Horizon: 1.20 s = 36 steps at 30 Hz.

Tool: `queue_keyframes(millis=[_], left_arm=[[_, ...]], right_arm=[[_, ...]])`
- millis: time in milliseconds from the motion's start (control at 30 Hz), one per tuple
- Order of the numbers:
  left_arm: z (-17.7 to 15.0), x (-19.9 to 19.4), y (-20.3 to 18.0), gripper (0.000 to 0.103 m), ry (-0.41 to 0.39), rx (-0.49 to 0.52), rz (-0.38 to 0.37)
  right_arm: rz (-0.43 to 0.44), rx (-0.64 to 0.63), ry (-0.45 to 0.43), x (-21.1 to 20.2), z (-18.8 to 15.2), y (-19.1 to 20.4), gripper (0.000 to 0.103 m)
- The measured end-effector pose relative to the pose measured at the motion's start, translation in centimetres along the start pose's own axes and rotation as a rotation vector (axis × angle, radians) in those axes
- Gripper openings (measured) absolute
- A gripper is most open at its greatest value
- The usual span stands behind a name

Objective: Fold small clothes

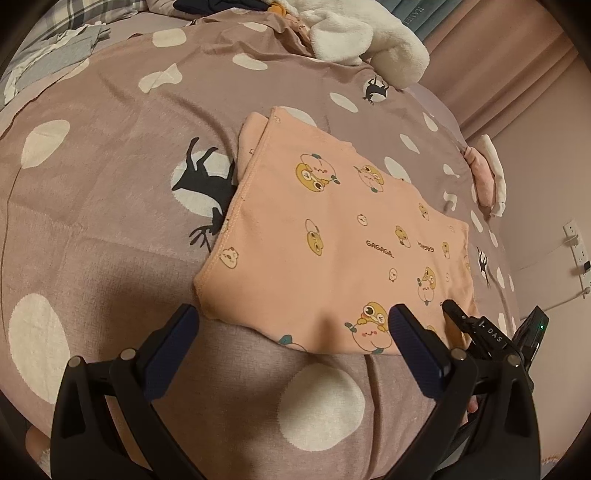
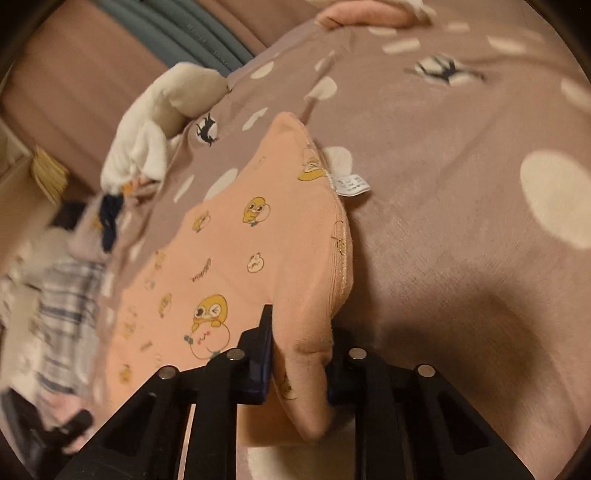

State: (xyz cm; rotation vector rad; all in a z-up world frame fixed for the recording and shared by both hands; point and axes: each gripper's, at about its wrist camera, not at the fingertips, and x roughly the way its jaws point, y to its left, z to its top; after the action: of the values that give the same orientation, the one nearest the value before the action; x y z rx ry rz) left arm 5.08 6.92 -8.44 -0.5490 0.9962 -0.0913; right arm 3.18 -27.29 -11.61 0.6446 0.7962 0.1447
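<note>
A small peach garment (image 1: 332, 236) printed with cartoon figures lies flat on the mauve bedspread (image 1: 110, 110), partly folded. My left gripper (image 1: 293, 317) hovers open at its near edge, one finger beside the near-left corner and the other over the hem, nothing pinched. In the right wrist view my right gripper (image 2: 301, 343) is shut on the garment (image 2: 236, 258), with a bunched fold of the waistband corner pressed between its pads. A white care label (image 2: 351, 184) sticks out of that side. The right gripper (image 1: 456, 315) shows at the garment's near-right corner in the left wrist view.
A white fluffy blanket (image 1: 354, 33) and dark clothes lie at the far end of the bed. Grey and plaid clothes (image 1: 55, 55) sit at the far left. A pink and white folded piece (image 1: 487, 173) rests at the right edge, near a wall power strip (image 1: 576, 251).
</note>
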Motion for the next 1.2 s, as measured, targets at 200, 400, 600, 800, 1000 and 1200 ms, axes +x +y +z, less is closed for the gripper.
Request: queue_keyframes(millis=[200,400,600,800,1000,1200], left_arm=[[0.2,-0.2,0.8,0.102,-0.001,-0.013,0.006],[0.3,-1.8,2.8,0.102,-0.023,-0.031,0.005],[0.7,-3.3,5.6,0.102,-0.052,-0.091,0.028],[1.1,-4.6,7.6,0.102,-0.090,-0.133,0.039],[1.3,-4.9,7.6,0.102,-0.107,-0.091,0.035],[1.4,-4.6,7.5,0.102,-0.099,-0.051,0.029]], right_arm=[[0.018,-0.008,0.004,0.1,-0.4,0.2,0.020],[0.007,0.006,0.011,-0.1,-0.2,0.4,0.020],[-0.044,-0.072,-0.053,-1.3,-0.3,2.8,0.019],[-0.023,0.026,-0.051,-1.2,0.2,1.2,0.019],[0.001,-0.038,-0.104,-2.9,0.0,3.1,0.017],[0.036,-0.096,-0.126,-2.9,-0.3,5.1,0.017]])
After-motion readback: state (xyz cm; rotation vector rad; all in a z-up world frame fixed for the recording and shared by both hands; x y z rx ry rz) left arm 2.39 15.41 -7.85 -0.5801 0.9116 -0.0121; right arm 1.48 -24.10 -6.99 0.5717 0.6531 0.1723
